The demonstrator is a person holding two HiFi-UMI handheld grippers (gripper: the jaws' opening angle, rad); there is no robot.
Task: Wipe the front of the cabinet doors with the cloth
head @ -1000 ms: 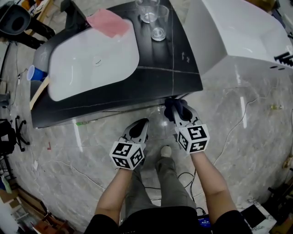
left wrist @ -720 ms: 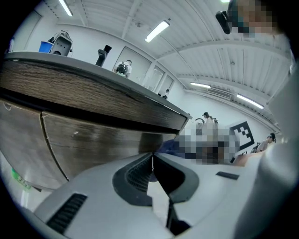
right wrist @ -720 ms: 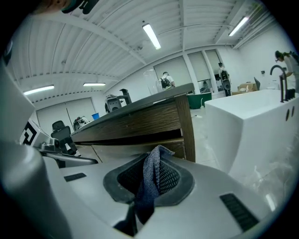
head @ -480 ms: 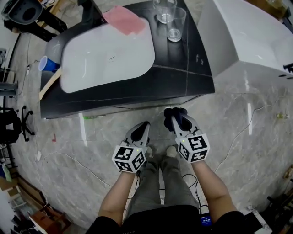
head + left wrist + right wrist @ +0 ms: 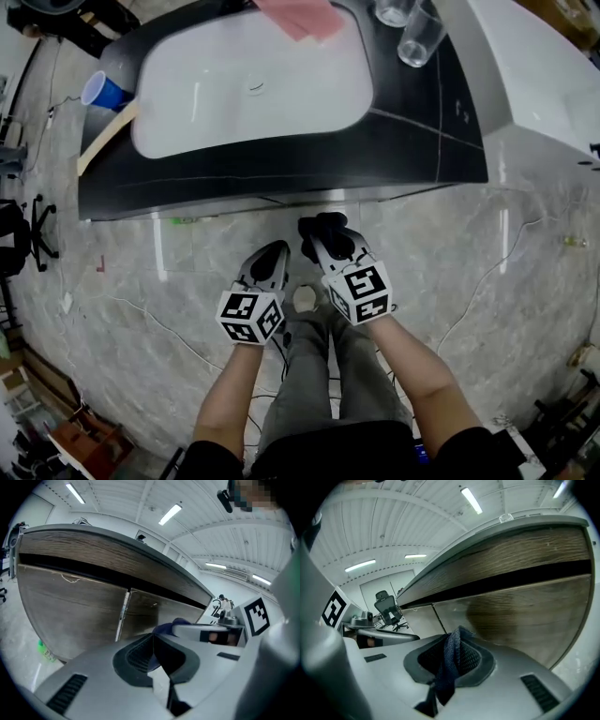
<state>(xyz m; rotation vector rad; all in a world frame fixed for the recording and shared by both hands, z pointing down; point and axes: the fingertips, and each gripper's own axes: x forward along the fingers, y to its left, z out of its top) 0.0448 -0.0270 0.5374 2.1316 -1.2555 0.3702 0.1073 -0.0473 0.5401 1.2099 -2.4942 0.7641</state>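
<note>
Right claw (image 5: 330, 246), centre frame, clamped on the dark cloth (image 5: 322, 226); the cabinet doors (image 5: 520, 616) lie just ahead, under the bench (image 5: 412, 131) edge; left claw (image 5: 267, 267), jaws together and empty, sits beside it, slightly farther back.

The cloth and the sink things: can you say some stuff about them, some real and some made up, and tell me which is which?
1. The right gripper is pinching a dark blue cloth. True.
2. The left gripper holds a cloth too. False: its jaws are shut with nothing between them.
3. The blue cup stands inside the white sink. False: it is outside the sink, off the left end of the counter.
4. Two clear glasses stand on the dark counter, right of the sink. True.
5. The cabinet doors are plain white. False: they are brown with a wood grain.
</note>
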